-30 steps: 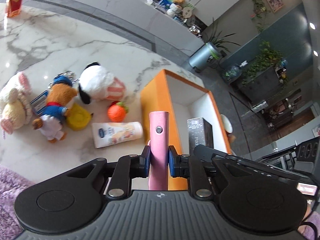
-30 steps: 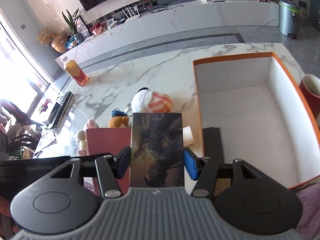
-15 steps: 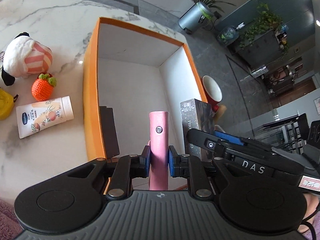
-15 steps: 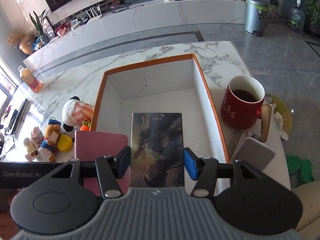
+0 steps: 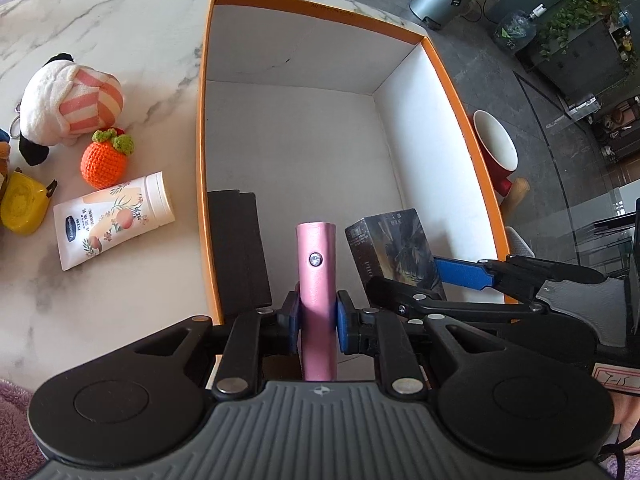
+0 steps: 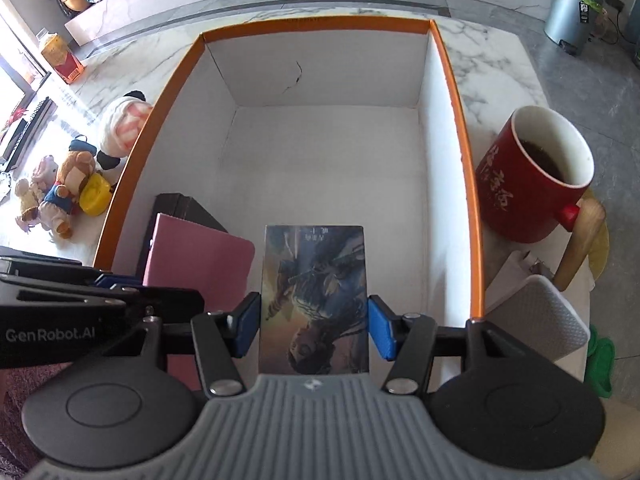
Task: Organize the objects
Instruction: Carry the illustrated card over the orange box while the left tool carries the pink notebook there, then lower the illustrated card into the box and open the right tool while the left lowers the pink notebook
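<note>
Pink notebook [image 5: 316,280] edge-on, its lower end probably claw-hidden [image 5: 318,322].

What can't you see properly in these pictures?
- Lower end of the pink case: left wrist view, hidden behind the left hand-held gripper.
- Bottom of the picture box: right wrist view, hidden by the right hand-held gripper.
- Dark flat thing in the orange box: too dark to identify.
- Plush toys: right wrist view, washed out by glare.

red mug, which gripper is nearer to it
Right. The right gripper sits by the box wall next to the red mug; the left gripper is farther across the box.
</note>
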### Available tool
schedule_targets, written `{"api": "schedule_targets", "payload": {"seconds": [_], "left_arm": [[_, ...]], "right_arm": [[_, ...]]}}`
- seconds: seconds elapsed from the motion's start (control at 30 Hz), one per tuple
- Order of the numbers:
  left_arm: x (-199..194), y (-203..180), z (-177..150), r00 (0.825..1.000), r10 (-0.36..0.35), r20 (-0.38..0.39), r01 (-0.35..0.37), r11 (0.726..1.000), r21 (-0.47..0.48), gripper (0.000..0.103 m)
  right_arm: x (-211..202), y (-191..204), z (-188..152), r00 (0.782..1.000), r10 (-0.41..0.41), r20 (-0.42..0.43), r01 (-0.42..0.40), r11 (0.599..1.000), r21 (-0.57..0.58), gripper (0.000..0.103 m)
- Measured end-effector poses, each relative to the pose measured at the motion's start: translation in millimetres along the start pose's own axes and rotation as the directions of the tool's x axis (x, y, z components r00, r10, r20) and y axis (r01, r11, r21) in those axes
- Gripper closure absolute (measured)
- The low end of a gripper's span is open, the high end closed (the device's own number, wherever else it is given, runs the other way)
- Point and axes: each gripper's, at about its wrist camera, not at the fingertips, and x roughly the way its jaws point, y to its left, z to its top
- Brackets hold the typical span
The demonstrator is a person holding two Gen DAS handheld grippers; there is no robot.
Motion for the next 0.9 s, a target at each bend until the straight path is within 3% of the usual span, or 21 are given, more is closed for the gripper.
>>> {"api": "schedule_targets", "payload": {"seconds": [0.23, 0.33, 0.47, 0.53, 0.67, 0.9], "left_arm": [[-0.9, 3.5, 5.1, 1.000, -0.014, -0.013, 0.014, 1.000, -0.012, 0.079], [-3.4, 3.7, 5.4, 0.999, -0.049, -0.011, 0.049, 0.999, -0.009, 0.062], [-5.5, 5.6, 6.4, 0.999, -0.040, 0.002, 0.040, 0.999, -0.011, 0.062], [-10.1, 11.3, 7.2, 0.996, -0.083, 0.007, 0.084, 0.996, -0.035, 0.052], [-28.5, 16.6, 6.0, 0.994, -0.087, 0.071, 0.087, 0.996, -0.009, 0.052], [-52.5, 38.1, 6.0, 0.976, -0.120, 0.180, 0.129, 0.991, -0.037, 0.054]], "right_arm": [[13.2, 3.8, -1.9, 0.998, 0.044, -0.036, -0.044, 0.999, -0.009, 0.045], [17.3, 6.9, -4.1, 0.996, 0.074, -0.047, -0.075, 0.997, -0.009, 0.044], [20.3, 16.7, -3.7, 0.995, 0.077, -0.057, -0.079, 0.996, -0.033, 0.044], [22.4, 20.2, -2.6, 0.994, 0.083, -0.071, -0.085, 0.996, -0.037, 0.044], [24.3, 20.0, 2.0, 0.995, 0.070, -0.076, -0.072, 0.997, -0.028, 0.044], [35.1, -1.8, 19.6, 0.985, 0.149, -0.087, -0.134, 0.978, 0.158, 0.044]]}}
